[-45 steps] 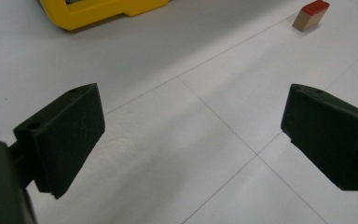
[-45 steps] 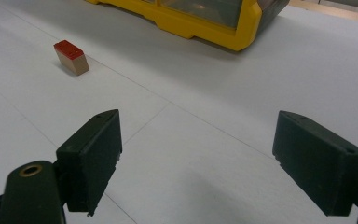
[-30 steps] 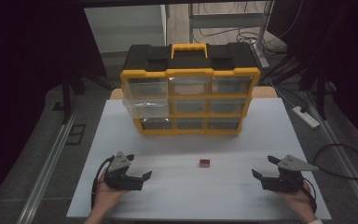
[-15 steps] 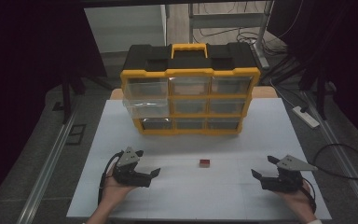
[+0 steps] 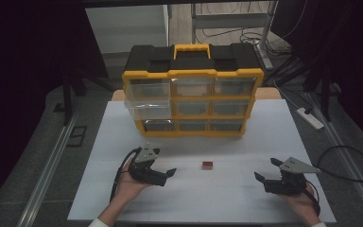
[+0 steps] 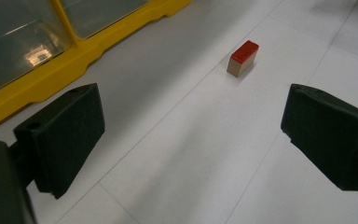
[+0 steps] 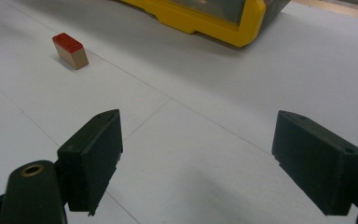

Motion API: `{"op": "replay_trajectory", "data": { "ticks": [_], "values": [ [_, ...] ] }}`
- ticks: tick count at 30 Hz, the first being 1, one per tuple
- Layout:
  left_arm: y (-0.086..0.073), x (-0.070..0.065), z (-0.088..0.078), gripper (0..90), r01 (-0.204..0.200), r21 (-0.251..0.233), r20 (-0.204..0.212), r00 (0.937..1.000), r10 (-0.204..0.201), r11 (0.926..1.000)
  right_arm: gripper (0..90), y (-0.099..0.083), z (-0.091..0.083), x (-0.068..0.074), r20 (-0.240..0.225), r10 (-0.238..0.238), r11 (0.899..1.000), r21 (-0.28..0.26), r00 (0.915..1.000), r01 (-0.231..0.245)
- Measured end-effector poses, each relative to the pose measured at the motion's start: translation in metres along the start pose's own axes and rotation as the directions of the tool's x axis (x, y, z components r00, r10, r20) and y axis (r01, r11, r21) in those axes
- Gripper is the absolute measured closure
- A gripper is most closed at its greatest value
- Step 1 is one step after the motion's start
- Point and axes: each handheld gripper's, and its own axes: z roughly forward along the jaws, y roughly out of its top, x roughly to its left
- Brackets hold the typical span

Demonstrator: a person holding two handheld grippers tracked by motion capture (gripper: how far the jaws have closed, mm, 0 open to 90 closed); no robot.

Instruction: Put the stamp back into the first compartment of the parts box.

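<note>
A small wooden block with a red top [image 5: 207, 165] lies on the white tabletop [image 5: 246, 142], in front of a yellow and black drawer organizer [image 5: 192, 97]. My left gripper [image 5: 166, 163] rests low on the table left of the block, open, its jaws pointing toward it with a gap between. In the left gripper view the block [image 6: 243, 58] lies ahead, beyond the open gripper [image 6: 193, 135]. My right gripper [image 5: 266, 169] sits at the front right, open and holding nothing. In its view the gripper [image 7: 214, 154] is wide apart, with the block [image 7: 70, 50] far off to the upper left.
The organizer has clear drawers; one on its left side [image 5: 146, 109] juts out a little. Its yellow base [image 6: 51, 79] runs close to my left jaw. A power strip [image 5: 310, 118] and cables lie on the floor to the right of the table.
My left gripper has slid right and forward toward the block and turned its jaws to face it. The right gripper and the block have stayed put.
</note>
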Motion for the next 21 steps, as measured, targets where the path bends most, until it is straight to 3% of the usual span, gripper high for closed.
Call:
{"op": "replay_trajectory", "data": {
  "ticks": [21],
  "values": [
    [0.023,-0.005,0.018,6.0,-0.035,0.013,0.054,0.9979,0.034,0.9993,17.3,-0.001,0.001,0.000,-0.005,-0.001,1.000,0.006,1.0000,0.002]
  ]
}}
